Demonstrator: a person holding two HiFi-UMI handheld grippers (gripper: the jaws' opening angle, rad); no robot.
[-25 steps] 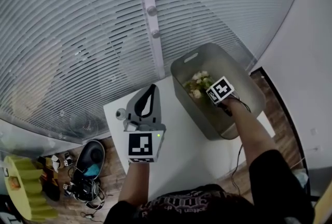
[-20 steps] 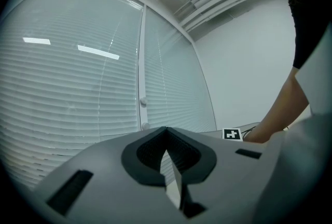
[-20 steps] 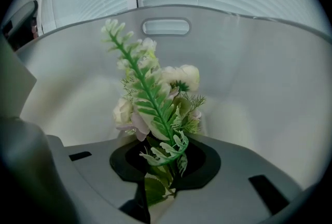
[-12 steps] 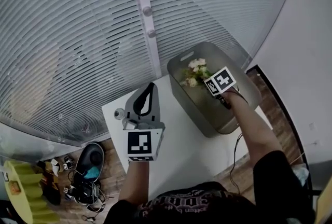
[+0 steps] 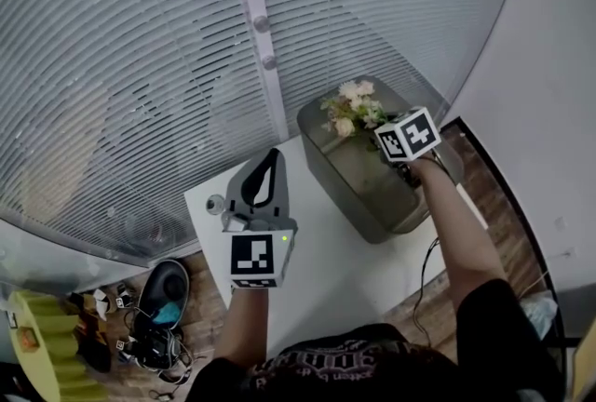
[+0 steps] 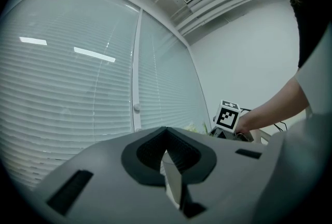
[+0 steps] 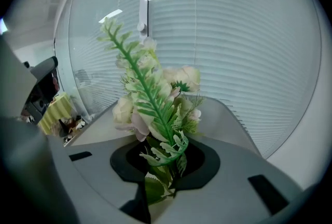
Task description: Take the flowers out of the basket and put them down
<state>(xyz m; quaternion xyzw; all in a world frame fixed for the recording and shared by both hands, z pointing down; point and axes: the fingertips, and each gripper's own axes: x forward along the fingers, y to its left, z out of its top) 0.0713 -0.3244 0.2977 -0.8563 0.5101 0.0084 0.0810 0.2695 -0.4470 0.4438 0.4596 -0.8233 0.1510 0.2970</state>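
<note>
Since the earlier frame, your right gripper (image 7: 165, 158) has risen, carrying the bunch of cream and pale pink flowers with green fern sprigs (image 5: 352, 107) up out of the grey rounded plastic basket (image 5: 368, 195). The blooms now sit above the basket's far rim, right of centre in the upper half of the head view, against the white window blinds (image 5: 140, 65).

The right gripper's jaws are clamped on the leafy stems low down, with the flower heads standing free above them.

Your left gripper (image 5: 270, 163) hovers over the white table (image 5: 317, 270) at centre left, jaws together and holding nothing.

The bunch looks light, probably artificial, with springy stems and soft petals that would crush or snag easily. The bundled stems are the sensible place to hold, as you are doing. A single sprig might slip loose, so judge the grip before tilting the bunch to lay it on the table.
</note>
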